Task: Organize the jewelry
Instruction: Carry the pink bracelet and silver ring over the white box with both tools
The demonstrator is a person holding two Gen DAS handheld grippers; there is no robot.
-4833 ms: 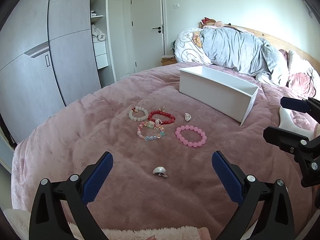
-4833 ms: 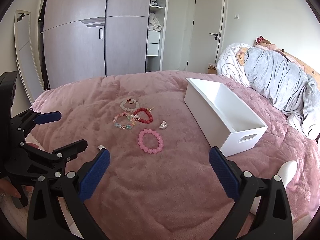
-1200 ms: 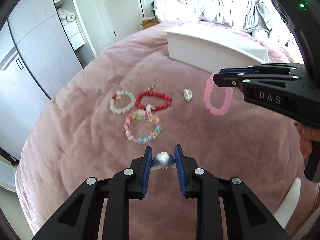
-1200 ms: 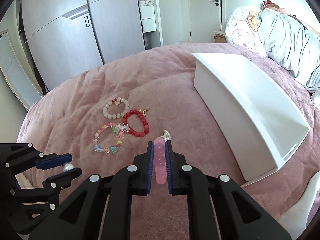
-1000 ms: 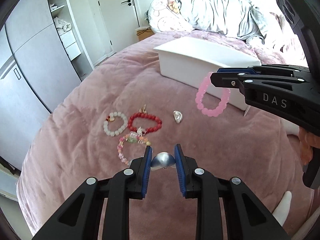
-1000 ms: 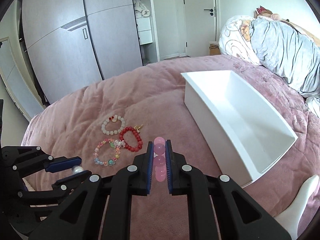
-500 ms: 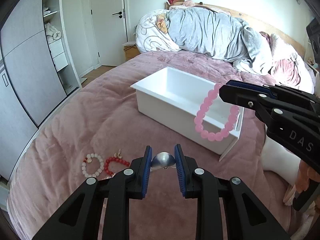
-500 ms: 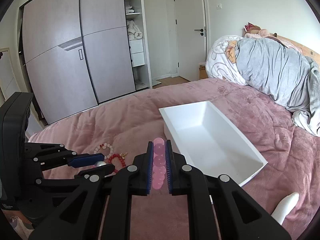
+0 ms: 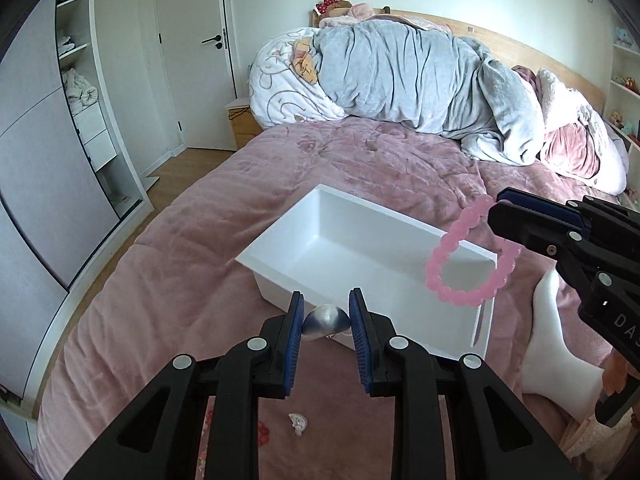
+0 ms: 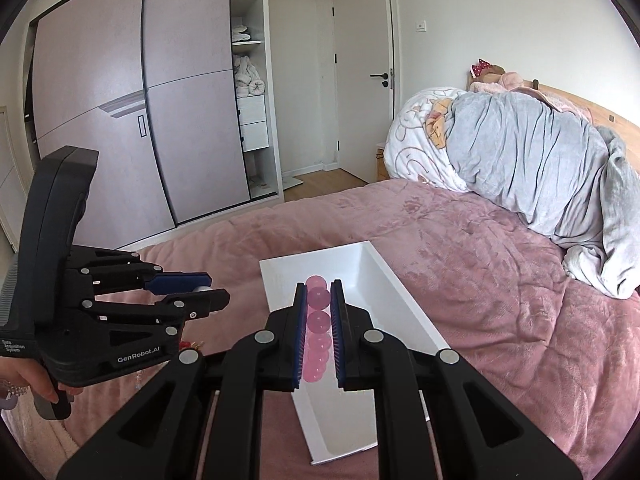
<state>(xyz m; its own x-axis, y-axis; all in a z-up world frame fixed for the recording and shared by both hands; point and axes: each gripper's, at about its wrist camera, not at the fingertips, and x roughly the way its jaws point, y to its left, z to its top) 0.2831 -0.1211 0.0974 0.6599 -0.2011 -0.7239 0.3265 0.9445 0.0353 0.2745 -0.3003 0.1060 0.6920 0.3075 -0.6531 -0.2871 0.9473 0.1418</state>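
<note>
The pink bead bracelet (image 9: 466, 262) is clamped in the closed right gripper (image 10: 319, 320) directly over the white box (image 9: 320, 220), whose long axis runs toward 12 o'clock. A silver piece (image 9: 325, 319) is pinched in the left gripper (image 9: 325, 322), short of the box's near wall.

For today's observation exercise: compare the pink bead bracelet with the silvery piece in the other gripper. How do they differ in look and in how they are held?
The pink bead bracelet is an open ring of translucent beads; the silvery piece is one solid, shiny lump. The bracelet dangles from the right gripper, pinched at one spot; the silvery piece sits wholly between the left gripper fingers. The bracelet looks much larger. Both are held near the white box.
</note>
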